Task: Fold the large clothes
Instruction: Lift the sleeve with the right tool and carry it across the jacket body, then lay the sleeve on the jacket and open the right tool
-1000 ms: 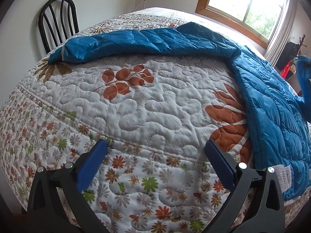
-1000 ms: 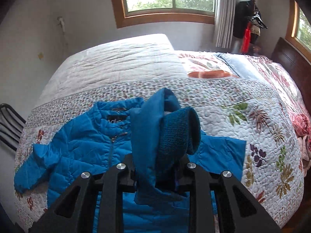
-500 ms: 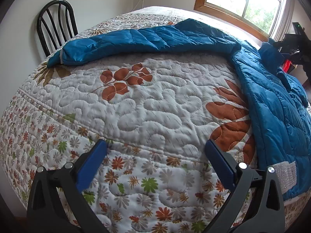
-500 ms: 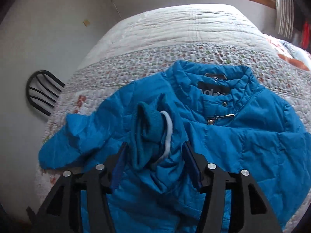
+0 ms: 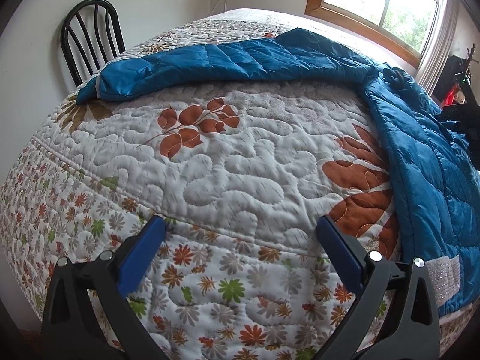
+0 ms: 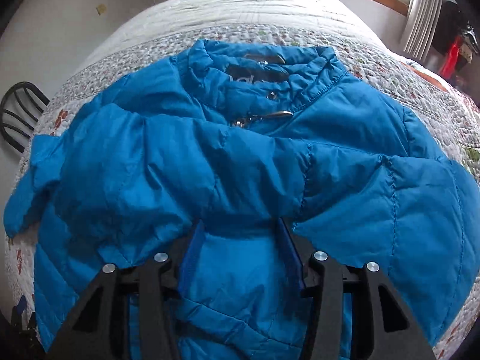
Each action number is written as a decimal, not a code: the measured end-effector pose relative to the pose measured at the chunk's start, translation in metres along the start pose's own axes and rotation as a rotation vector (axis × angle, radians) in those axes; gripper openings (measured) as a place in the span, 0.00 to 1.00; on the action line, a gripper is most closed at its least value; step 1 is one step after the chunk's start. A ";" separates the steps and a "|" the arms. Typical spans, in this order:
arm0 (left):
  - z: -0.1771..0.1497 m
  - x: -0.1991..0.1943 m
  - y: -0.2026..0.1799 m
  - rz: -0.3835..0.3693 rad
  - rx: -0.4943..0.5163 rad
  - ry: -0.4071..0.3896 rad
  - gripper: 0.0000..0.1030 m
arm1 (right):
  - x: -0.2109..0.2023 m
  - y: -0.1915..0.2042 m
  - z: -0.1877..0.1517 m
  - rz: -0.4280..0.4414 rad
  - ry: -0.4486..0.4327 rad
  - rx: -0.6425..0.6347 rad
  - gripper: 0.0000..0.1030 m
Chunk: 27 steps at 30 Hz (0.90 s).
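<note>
A bright blue quilted puffer jacket (image 6: 240, 156) lies front-up on the bed's floral quilt (image 5: 228, 162), its smooth, slightly shiny shell stitched into puffy panels. Its stand-up collar (image 6: 264, 57) points toward the window (image 5: 387, 9), with a dark label inside it and metal zipper pulls and a snap just below. One sleeve is folded across the chest in a thick, rumpled band; the other sleeve (image 5: 228, 63) stretches flat away from the body toward the black bentwood chair (image 5: 90, 42), ending in a cuff with a pale band. A white, sparkly tab shows at the hem nearest the left camera. The quilt is white, with meandering stitching, rust-coloured leaf motifs and a border of small flowers. The right hand-held gripper (image 6: 240, 234) sits over the jacket just below the folded sleeve, its blue-padded jaws partly apart with fabric lying between them, nothing pinched. The left hand-held gripper (image 5: 240, 231) hangs over the quilt's edge beside the jacket, jaws spread wide and holding nothing.
</note>
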<state>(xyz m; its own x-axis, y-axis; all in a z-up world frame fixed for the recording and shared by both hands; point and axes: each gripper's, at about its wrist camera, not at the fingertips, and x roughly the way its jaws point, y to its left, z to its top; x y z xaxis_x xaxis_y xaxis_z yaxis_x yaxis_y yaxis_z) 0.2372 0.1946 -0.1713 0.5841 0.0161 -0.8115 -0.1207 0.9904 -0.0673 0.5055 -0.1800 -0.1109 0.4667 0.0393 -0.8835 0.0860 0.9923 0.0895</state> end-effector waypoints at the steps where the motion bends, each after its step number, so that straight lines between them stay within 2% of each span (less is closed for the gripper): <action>1: 0.000 0.000 0.000 0.002 0.002 0.000 0.98 | -0.002 -0.001 0.000 0.010 0.005 0.004 0.50; 4: 0.000 0.000 0.001 0.000 0.000 -0.001 0.98 | -0.021 -0.008 -0.002 0.067 -0.019 0.024 0.47; 6: 0.000 0.000 0.000 0.002 0.002 -0.001 0.98 | -0.028 -0.016 -0.004 0.053 -0.041 0.045 0.47; 9: 0.000 0.001 0.000 0.001 0.002 -0.001 0.98 | -0.010 -0.021 -0.008 0.029 0.007 0.044 0.47; 12: 0.000 0.000 -0.001 0.002 0.002 -0.001 0.98 | -0.004 -0.015 -0.007 0.004 -0.016 0.019 0.48; 16: 0.000 0.000 -0.001 0.001 0.002 -0.001 0.98 | -0.004 -0.017 -0.005 0.020 -0.017 0.038 0.50; 17: 0.000 0.000 -0.001 0.002 0.003 -0.001 0.98 | -0.005 -0.017 -0.004 0.022 -0.020 0.045 0.47; 20: 0.000 0.000 -0.001 0.001 0.002 -0.001 0.98 | -0.028 -0.027 -0.010 0.060 -0.057 0.069 0.47; 23: 0.000 -0.001 -0.001 0.002 0.002 -0.001 0.98 | -0.048 -0.046 -0.016 0.000 -0.088 0.093 0.47; 27: 0.000 -0.001 -0.002 0.002 0.003 -0.001 0.98 | -0.044 -0.065 -0.024 -0.047 -0.059 0.106 0.47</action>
<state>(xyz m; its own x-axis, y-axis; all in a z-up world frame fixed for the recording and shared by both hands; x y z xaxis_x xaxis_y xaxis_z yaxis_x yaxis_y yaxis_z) 0.2366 0.1928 -0.1702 0.5849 0.0186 -0.8109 -0.1201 0.9907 -0.0638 0.4588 -0.2438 -0.0891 0.5108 -0.0167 -0.8595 0.2002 0.9746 0.1001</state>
